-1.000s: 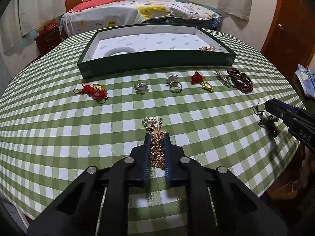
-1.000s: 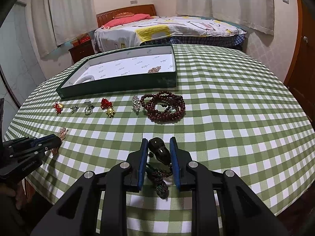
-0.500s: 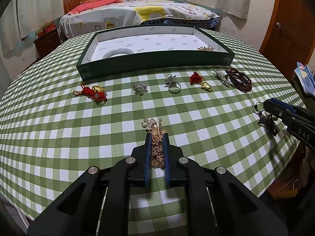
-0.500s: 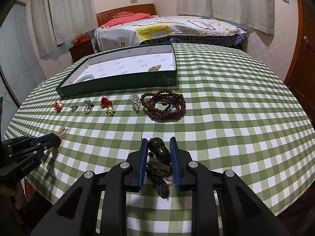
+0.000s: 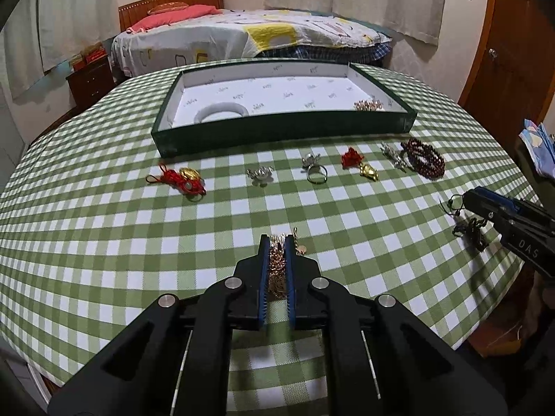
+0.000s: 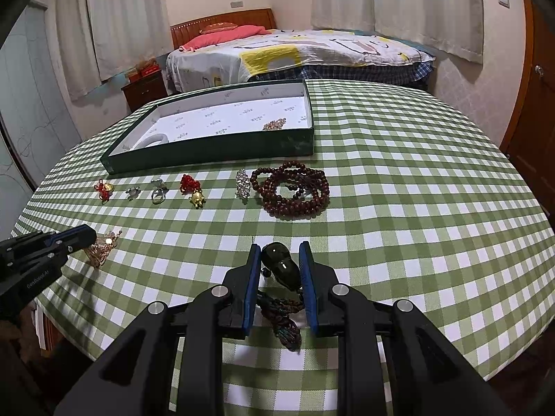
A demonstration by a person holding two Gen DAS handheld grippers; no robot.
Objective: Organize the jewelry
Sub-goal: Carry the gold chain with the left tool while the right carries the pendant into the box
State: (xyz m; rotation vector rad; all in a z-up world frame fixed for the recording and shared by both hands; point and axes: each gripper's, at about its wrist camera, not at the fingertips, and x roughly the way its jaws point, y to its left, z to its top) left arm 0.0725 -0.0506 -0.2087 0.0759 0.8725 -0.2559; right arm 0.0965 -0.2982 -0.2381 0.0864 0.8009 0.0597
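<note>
Jewelry lies in a row on the green checked tablecloth (image 5: 104,228), in front of a dark green tray (image 5: 277,131) with a white lining. From left to right the row holds a red knotted charm with a gold piece (image 5: 182,177), a small silver brooch (image 5: 260,174), a silver ring (image 5: 315,170), a red charm with a gold pendant (image 5: 359,163), a crystal brooch (image 5: 392,154) and a coil of dark red beads (image 5: 425,157). Inside the tray, a white bangle (image 5: 222,112) rests at the left end and a small gold-toned cluster (image 5: 368,105) at the right. Nearer the table edge, the left gripper (image 5: 277,242) is clamped on a gold chain brooch (image 5: 277,263), its blue pads pressing both sides. The right gripper (image 6: 280,253) is closed around a dark glossy pendant (image 6: 281,265), whose braided cord (image 6: 282,315) trails beneath on the cloth.
</note>
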